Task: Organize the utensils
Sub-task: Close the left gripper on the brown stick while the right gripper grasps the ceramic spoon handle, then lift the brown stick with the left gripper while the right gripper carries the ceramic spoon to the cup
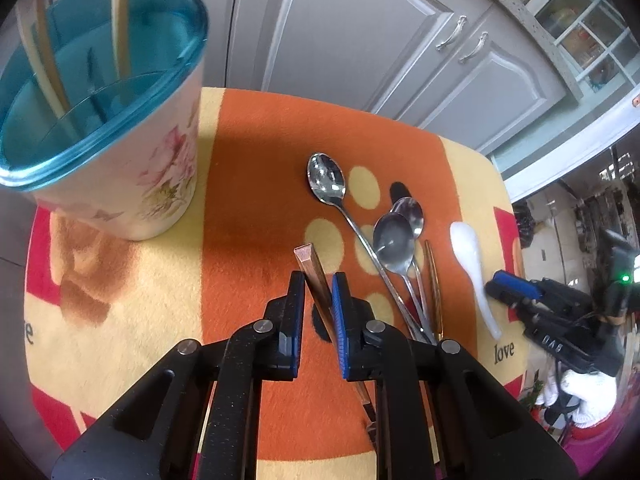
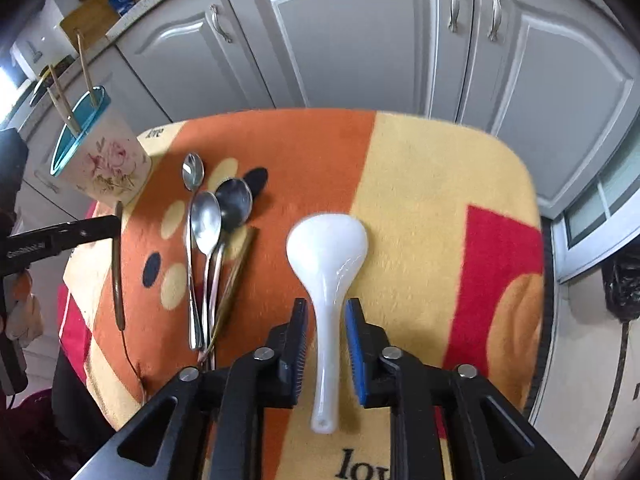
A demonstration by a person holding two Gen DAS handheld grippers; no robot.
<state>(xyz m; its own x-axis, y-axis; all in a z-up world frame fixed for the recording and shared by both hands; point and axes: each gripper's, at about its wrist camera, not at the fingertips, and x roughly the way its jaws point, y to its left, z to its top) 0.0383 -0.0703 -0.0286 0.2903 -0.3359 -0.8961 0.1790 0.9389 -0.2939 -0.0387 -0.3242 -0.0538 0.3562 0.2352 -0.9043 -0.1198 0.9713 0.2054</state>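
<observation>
Chopstick (image 1: 316, 280) between the left gripper (image 1: 318, 292) fingers, tip pointing away. Utensil holder (image 1: 120, 152) ahead-left on the cloth (image 1: 260, 160), sticks (image 1: 120, 20) in it. Three metal spoons (image 1: 384, 236) ahead-right. Ceramic spoon (image 2: 328, 280) handle between the right gripper (image 2: 326, 320) fingers, bowl ahead. Cabinets (image 2: 360, 40) behind.

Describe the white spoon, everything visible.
The white glossy ceramic-looking soup spoon is one piece: a broad rounded bowl and a thick handle with a small hole at its end. It lies flat on the orange-and-yellow fleece cloth, bowl away from the camera. The right hand-held gripper straddles its handle with gaps on both sides.
</observation>
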